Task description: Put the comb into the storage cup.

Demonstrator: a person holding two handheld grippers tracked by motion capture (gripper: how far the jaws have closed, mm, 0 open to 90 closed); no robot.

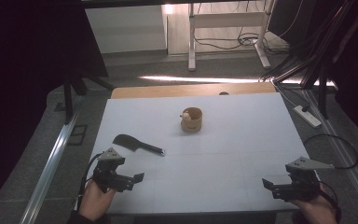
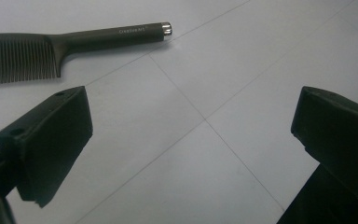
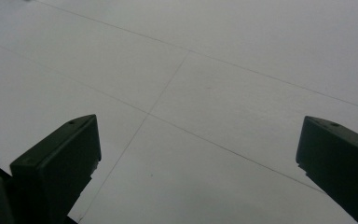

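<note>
A dark comb (image 1: 135, 144) lies flat, well apart from the small brown cup (image 1: 192, 120) (teeth end farthest from it), handle tipped silver.

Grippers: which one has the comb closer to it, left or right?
The left gripper. The dark comb lies on the white table just ahead of its open jaws; the right gripper sits at the opposite near corner, over bare table.

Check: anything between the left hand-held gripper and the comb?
Nothing: bare white table separates the left hand-held gripper from the comb, per the left gripper view.
</note>
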